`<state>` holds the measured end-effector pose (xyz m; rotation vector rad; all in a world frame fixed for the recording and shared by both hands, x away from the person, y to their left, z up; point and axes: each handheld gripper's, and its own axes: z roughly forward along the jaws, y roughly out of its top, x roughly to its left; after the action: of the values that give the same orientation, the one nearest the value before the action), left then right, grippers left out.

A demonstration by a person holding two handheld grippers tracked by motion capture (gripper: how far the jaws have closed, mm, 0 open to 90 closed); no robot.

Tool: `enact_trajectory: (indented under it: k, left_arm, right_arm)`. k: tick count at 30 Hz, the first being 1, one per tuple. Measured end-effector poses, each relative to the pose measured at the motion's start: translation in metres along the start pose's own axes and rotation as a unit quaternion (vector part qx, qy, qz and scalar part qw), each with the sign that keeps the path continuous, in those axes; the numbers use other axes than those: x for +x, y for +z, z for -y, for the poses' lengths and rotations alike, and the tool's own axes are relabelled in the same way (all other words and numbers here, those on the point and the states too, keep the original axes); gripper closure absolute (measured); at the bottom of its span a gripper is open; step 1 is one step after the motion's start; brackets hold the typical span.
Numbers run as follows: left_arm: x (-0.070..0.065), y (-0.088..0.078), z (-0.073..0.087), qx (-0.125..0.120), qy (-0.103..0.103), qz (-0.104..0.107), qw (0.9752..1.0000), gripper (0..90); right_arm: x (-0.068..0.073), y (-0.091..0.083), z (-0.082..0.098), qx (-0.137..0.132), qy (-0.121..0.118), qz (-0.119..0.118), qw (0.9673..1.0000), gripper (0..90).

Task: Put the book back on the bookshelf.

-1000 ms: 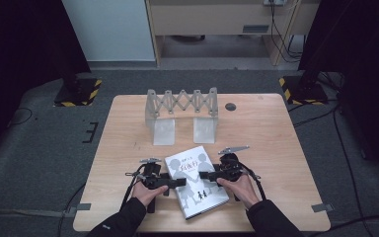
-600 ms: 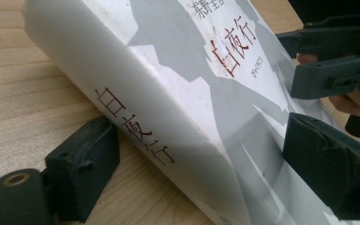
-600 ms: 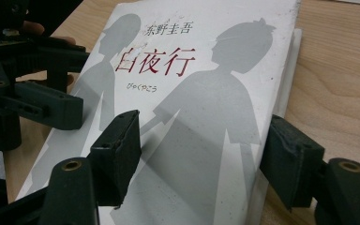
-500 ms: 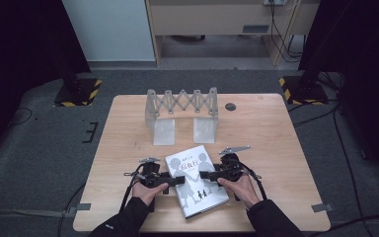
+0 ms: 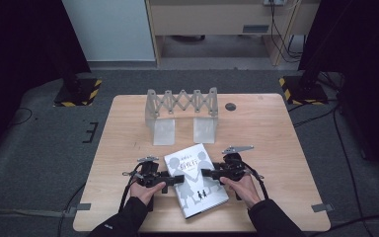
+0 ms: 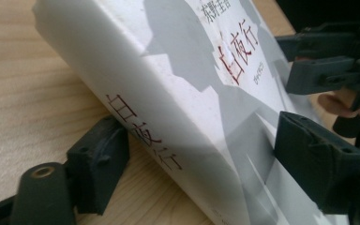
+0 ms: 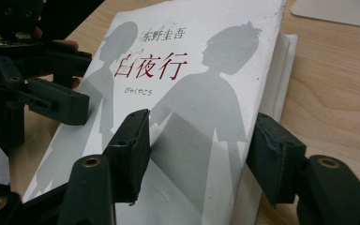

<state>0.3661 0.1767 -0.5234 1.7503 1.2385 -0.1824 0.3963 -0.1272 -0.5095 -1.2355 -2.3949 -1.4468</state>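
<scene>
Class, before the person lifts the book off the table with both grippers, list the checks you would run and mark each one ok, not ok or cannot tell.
1. Left gripper astride the spine edge of the book, one jaw under, one on the cover: ok.
2. Right gripper astride the page edge likewise: ok.
3. Jaws pressing firmly enough to carry the book: cannot tell.
4. Grippers roughly opposite each other across the book: ok.
5. Book closed: ok.
6. Folding rack stands apart, beyond the book on the table: ok.
</scene>
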Motion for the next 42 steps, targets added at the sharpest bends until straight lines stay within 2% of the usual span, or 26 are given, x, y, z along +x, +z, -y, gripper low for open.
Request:
enact_trajectory:
  k: [1, 2, 3, 4, 8, 10, 11, 16, 17, 22, 29, 32, 35, 42]
  left_arm:
    - [-0.003, -0.004, -0.002, -0.016, 0.005, 0.0, 0.9999, 21.7]
    - [-0.003, -0.004, -0.002, -0.016, 0.005, 0.0, 0.9999, 22.1]
    - [-0.007, -0.006, -0.005, -0.019, 0.021, -0.005, 0.9996, 22.1]
    - [-0.008, -0.007, -0.007, -0.022, 0.024, -0.006, 0.9995, 22.2]
    - [-0.008, -0.01, -0.008, -0.03, 0.02, -0.002, 0.9993, 25.6]
    - [-0.01, -0.013, -0.011, -0.033, 0.034, -0.006, 0.9989, 25.7]
    - [-0.01, -0.013, -0.011, -0.033, 0.034, -0.006, 0.9989, 26.0]
    - [-0.011, -0.015, -0.012, -0.047, 0.034, 0.005, 0.9983, 28.2]
    - [-0.013, -0.016, -0.013, -0.052, 0.033, 0.015, 0.998, 29.0]
    - [-0.018, -0.017, -0.015, -0.062, 0.046, 0.009, 0.997, 30.6]
    - [-0.019, -0.017, -0.017, -0.064, 0.05, 0.008, 0.9966, 30.8]
    - [-0.021, -0.019, -0.019, -0.073, 0.061, 0.011, 0.9954, 31.4]
    - [-0.022, -0.021, -0.02, -0.08, 0.063, 0.014, 0.9947, 33.2]
    - [-0.021, -0.021, -0.021, -0.075, 0.059, 0.015, 0.9953, 33.2]
  right_arm:
    - [0.0, -0.002, -0.001, -0.007, 0.004, -0.004, 1.0, 46.7]
    - [0.0, -0.002, -0.001, -0.007, 0.004, -0.004, 1.0, 46.7]
    - [0.001, -0.005, -0.003, -0.015, 0.0, -0.003, 0.9999, 47.7]
    - [0.001, -0.006, -0.003, -0.019, -0.003, -0.002, 0.9998, 47.7]
    - [0.003, -0.008, -0.004, -0.029, -0.009, -0.003, 0.9995, 47.9]
    - [0.005, -0.009, -0.005, -0.038, -0.016, -0.002, 0.9991, 48.0]
    - [0.005, -0.009, -0.006, -0.039, -0.019, 0.0, 0.9991, 48.0]
    - [0.006, -0.01, -0.007, -0.049, -0.024, -0.001, 0.9985, 48.2]
    - [0.006, -0.012, -0.008, -0.056, -0.029, -0.002, 0.998, 48.4]
    - [0.007, -0.015, -0.01, -0.074, -0.037, -0.004, 0.9966, 48.8]
    - [0.007, -0.015, -0.01, -0.078, -0.042, -0.001, 0.9961, 48.8]
    - [0.007, -0.017, -0.011, -0.082, -0.043, -0.004, 0.9957, 48.8]
    - [0.008, -0.019, -0.012, -0.087, -0.046, -0.005, 0.9951, 48.9]
    - [0.008, -0.018, -0.011, -0.089, -0.051, -0.006, 0.9947, 48.9]
